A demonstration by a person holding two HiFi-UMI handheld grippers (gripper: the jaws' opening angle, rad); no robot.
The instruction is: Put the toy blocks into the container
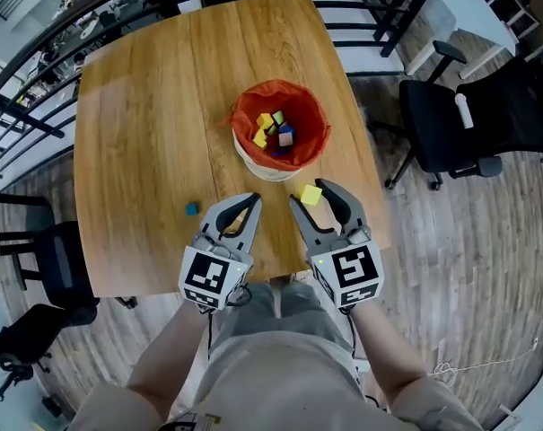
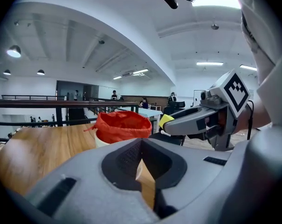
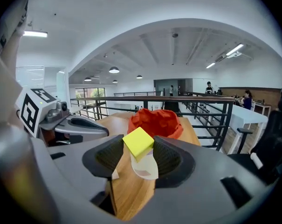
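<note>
Several blocks (image 1: 273, 133) sit in the container (image 1: 246, 115). The right hand-held gripper (image 1: 309, 196) grips a yellow block (image 3: 138, 143), the left hand-held gripper (image 1: 253, 203) seems closed and empty, and a blue block (image 1: 192, 208) waits.

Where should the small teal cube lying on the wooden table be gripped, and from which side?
Probably pinch two opposite side faces of the small teal cube from straight above: it sits flat on the wooden table, alone, sides all exposed.

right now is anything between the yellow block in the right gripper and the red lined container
Nothing visible. The right gripper holds the yellow block over the table, and the container stands straight ahead with its mouth open. The left gripper is off to one side.
</note>
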